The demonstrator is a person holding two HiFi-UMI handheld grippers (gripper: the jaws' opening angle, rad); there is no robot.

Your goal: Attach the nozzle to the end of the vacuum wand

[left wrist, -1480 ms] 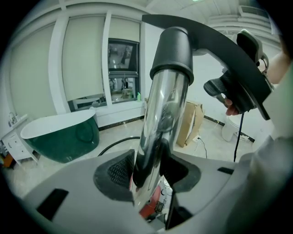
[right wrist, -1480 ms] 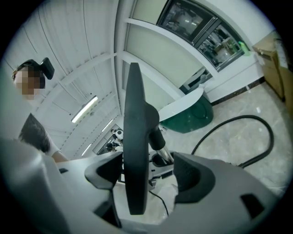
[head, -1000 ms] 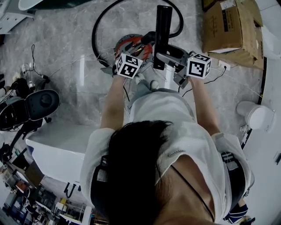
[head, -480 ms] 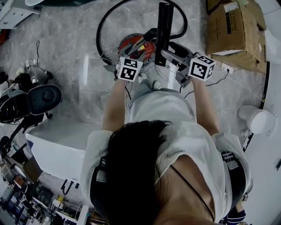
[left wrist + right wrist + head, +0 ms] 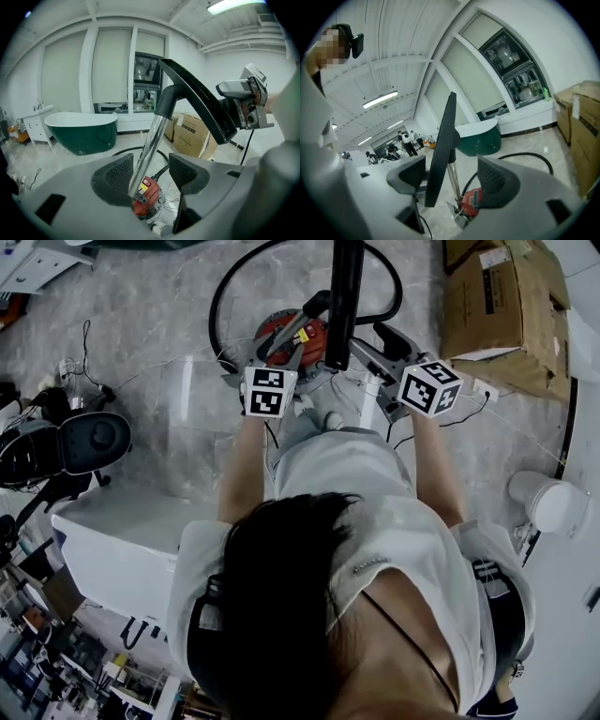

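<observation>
Grey marbled floor (image 5: 141,315) fills a bright white room with tall blinded windows (image 5: 110,70); the red canister (image 5: 292,336) sits on that floor, a black hose (image 5: 217,306) looping out behind it; cardboard boxes (image 5: 492,306) stand to the canister's right, and a dark green bathtub (image 5: 82,131) is well beyond it to the left.

Against a second ago, the nozzle (image 5: 345,296) stands higher over the canister in the head view; its far end, whole before, is now cut by the picture's top edge; both grippers have risen and rolled a little.

The chrome wand (image 5: 149,140) rises from just above the canister, leaning slightly right in the left gripper view; the nozzle sits on its top end, long axis crosswise to the tube, slanting down to the right.

The left gripper (image 5: 150,171) has its jaws apart with the wand between them, close to the left pad and clear of the right; the right gripper (image 5: 452,180) is likewise unclenched, the nozzle edge-on and near upright between its jaws, beside the left pad.
</observation>
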